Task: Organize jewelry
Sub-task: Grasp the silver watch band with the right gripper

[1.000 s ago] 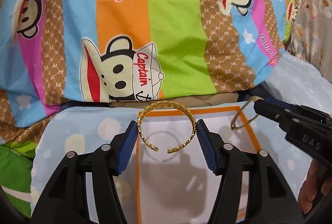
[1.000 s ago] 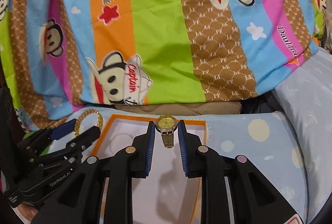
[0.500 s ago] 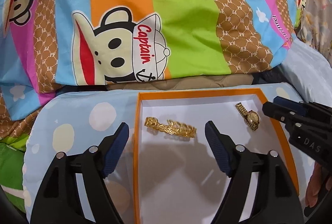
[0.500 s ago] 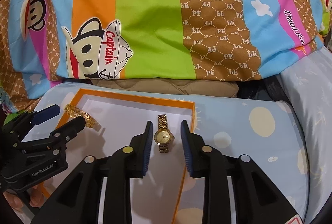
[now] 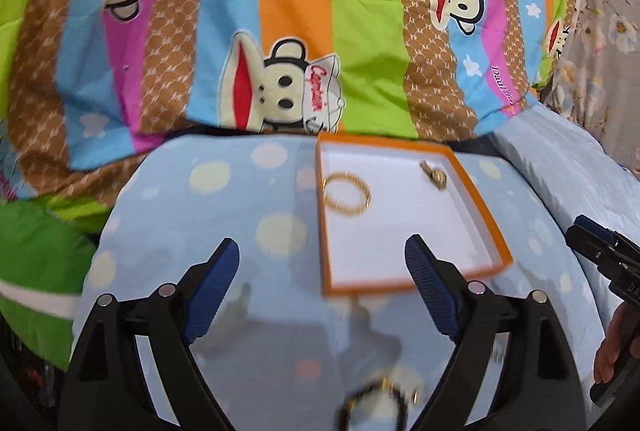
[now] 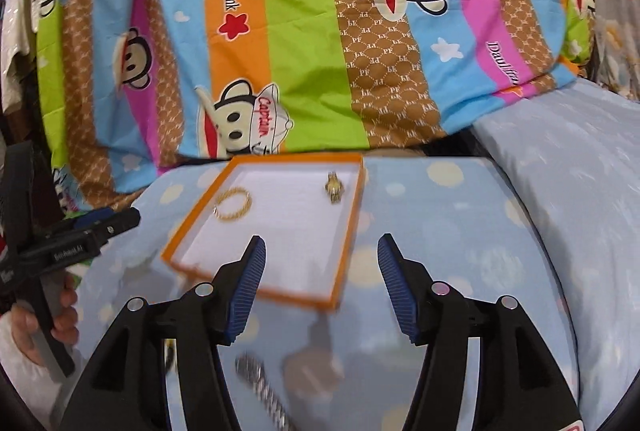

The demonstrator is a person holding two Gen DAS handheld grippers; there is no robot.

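A gold bangle (image 5: 346,194) (image 6: 233,204) and a gold watch (image 5: 435,175) (image 6: 334,186) lie apart in the orange-rimmed white tray (image 5: 496,227) (image 6: 352,215) on the blue dotted bedding. My left gripper (image 5: 322,281) hangs short of the tray's near left corner, its jaws opening with nothing between them. My right gripper (image 6: 321,279) hovers over the tray's near right corner, jaws also opening and empty. A blurred dark-and-gold bracelet (image 5: 380,403) lies below the left gripper. A silver link band (image 6: 262,387) lies below the right gripper.
A striped cartoon-monkey quilt (image 5: 320,31) is heaped behind the tray. A pale blue pillow (image 6: 568,191) lies to the right and green fabric (image 5: 36,263) to the left. A person's hand (image 6: 44,315) holds the left gripper's handle.
Both grippers let go, the bangle and watch dropping into the tray. Both then pulled back toward me with jaws spreading wider. More jewelry came into view on the near bedding.
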